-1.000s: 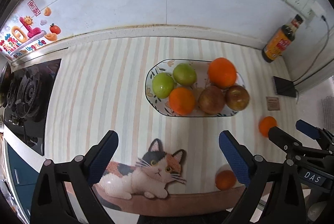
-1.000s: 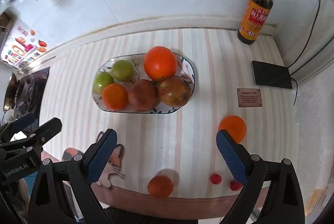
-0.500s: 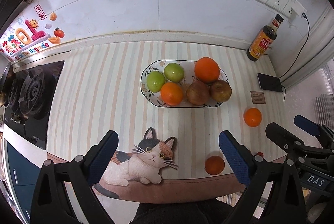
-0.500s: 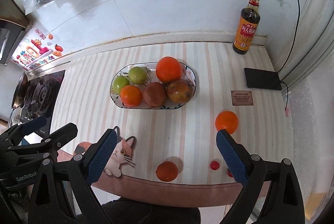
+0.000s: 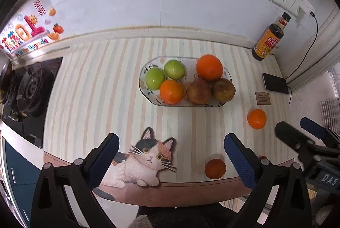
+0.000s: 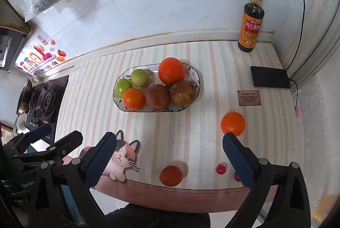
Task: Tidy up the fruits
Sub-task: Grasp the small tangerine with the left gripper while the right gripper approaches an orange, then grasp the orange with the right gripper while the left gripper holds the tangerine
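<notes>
Jaws spread wide on both tools, nothing between them. My left gripper (image 5: 171, 155) hangs over the near edge of the striped mat (image 5: 102, 83), its blue pads (image 5: 104, 158) framing the cat picture (image 5: 144, 162) printed there; they touch nothing. My right gripper (image 6: 170, 161) is likewise released and empty, held above the same near edge.

Fruit already in the oval dish (image 6: 194, 84): two green apples (image 6: 139, 77), a small orange (image 6: 133, 98), a large orange (image 6: 171, 70) at the back, and two brownish round fruits (image 6: 182, 92) in front of it. All sit close-packed, touching their neighbours.

Fruit loose on the mat: one orange (image 6: 232, 123) to the right of the dish, just beyond my right gripper's right pad in the wrist view; a darker orange (image 6: 171, 172) close to the mat's near border, between the right gripper's pads in frame but well below them. A small red fruit (image 6: 221, 168) lies further right; a second red one is half hidden behind the pad.

Soy bottle (image 6: 251, 23) upright at the back wall, dark tablet (image 6: 269, 77) near the corner
</notes>
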Motion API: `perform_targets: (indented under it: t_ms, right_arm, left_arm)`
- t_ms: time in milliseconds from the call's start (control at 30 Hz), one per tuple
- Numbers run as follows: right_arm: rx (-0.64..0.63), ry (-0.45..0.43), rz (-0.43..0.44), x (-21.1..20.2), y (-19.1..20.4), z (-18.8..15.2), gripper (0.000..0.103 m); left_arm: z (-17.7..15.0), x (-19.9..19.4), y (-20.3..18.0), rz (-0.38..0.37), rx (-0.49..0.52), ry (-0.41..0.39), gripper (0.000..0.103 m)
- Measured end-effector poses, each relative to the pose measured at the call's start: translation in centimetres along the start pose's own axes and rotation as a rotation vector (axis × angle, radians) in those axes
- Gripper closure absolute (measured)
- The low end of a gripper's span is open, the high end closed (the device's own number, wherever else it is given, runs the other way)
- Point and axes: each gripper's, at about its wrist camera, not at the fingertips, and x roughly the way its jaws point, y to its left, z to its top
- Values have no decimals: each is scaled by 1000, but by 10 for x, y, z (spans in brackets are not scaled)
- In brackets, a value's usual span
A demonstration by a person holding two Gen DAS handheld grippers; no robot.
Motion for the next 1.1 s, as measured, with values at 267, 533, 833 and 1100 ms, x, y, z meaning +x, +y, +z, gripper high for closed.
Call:
perform_targets:
  t_ms: [267, 533, 833, 1100]
  right_arm:
    - [99, 38, -3, 35, -66, -4, 1]
    - [199, 117, -47, 90, -144, -27, 29]
    - [274, 222, -26, 147, -182, -22, 28]
    - [175, 215, -65, 195, -166, 0, 26]
  left_arm:
    - [-21, 83, -44, -48, 50, 179, 2]
    - [-71, 167, -88, -92, 131, 442, 2]
    - [-81, 206, -104, -125, 136, 472, 51]
    - [-54, 195, -54, -24, 18, 413, 51]
